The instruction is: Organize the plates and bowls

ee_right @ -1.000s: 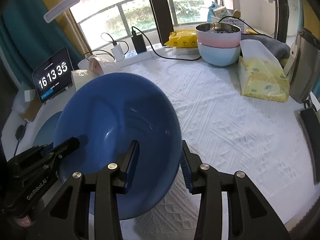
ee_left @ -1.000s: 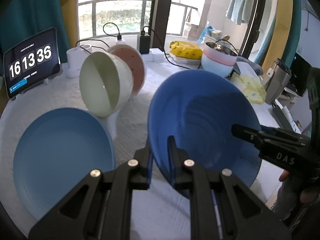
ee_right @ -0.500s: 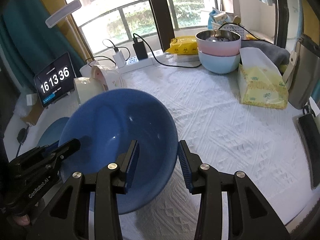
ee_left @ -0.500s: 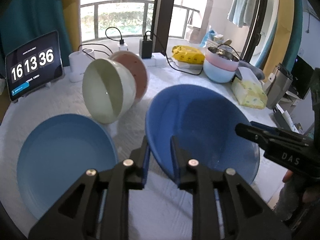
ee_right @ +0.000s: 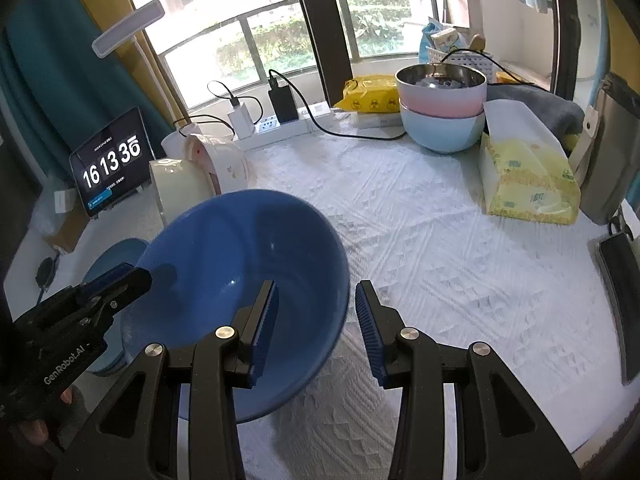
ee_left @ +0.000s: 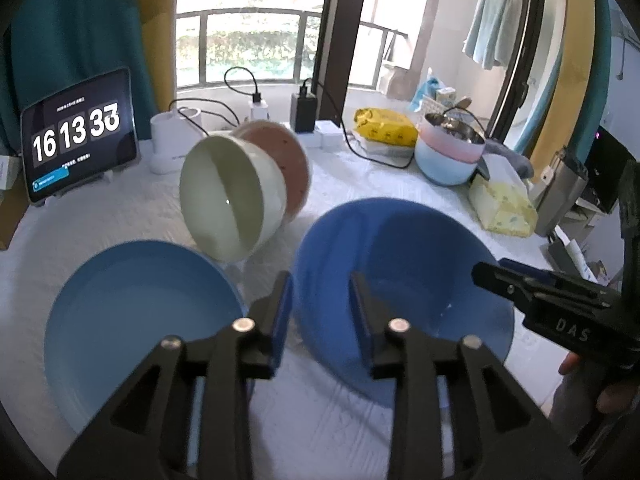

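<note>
A dark blue bowl (ee_left: 404,264) (ee_right: 240,248) sits on the white table cloth (ee_right: 440,240), tipped slightly. My left gripper (ee_left: 320,312) straddles its left rim; its jaws are opening and the pads stand off the rim. My right gripper (ee_right: 316,320) straddles the opposite rim, with a gap on each side of it. A light blue plate (ee_left: 136,320) (ee_right: 116,256) lies flat to the left of the bowl. Behind them a cream bowl (ee_left: 228,200) and a pink dish (ee_left: 288,160) stand on edge.
Stacked pink and light blue bowls (ee_right: 444,120) with a steel bowl on top stand at the back right, a yellow tissue pack (ee_right: 524,176) beside them. A tablet clock (ee_left: 76,136), power strip (ee_right: 280,124) and cables line the back. A phone (ee_right: 620,272) lies at the right edge.
The dark blue bowl came down from a steep tilt onto the cloth. My left jaws went from pinching its rim to standing apart from it. The right jaws kept their width.
</note>
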Demonstrator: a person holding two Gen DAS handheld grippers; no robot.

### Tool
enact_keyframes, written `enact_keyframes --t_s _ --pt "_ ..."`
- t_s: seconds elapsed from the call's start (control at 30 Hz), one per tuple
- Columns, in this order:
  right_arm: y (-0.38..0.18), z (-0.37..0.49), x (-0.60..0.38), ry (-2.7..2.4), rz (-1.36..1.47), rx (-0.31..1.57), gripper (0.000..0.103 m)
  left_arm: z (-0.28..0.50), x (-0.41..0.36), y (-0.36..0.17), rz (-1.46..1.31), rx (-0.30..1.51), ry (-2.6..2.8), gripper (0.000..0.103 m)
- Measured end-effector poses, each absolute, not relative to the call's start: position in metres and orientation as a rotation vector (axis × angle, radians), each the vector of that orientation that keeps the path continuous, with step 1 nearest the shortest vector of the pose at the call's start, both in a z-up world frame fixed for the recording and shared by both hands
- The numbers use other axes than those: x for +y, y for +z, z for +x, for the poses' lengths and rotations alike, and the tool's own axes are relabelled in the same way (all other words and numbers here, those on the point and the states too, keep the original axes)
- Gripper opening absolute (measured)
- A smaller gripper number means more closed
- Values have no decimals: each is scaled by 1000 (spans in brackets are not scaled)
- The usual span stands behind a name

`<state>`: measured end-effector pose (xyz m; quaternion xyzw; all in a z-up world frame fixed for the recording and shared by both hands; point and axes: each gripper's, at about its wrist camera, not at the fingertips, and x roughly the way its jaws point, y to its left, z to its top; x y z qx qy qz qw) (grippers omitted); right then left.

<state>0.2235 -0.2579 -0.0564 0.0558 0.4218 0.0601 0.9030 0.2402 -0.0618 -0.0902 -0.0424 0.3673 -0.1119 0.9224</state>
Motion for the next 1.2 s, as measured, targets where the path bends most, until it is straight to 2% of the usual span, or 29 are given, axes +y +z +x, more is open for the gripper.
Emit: enact_keyframes --t_s 1.2 --pt "-23 257 -179 221 -33 811 42 254 13 -63 -113 644 -132 37"
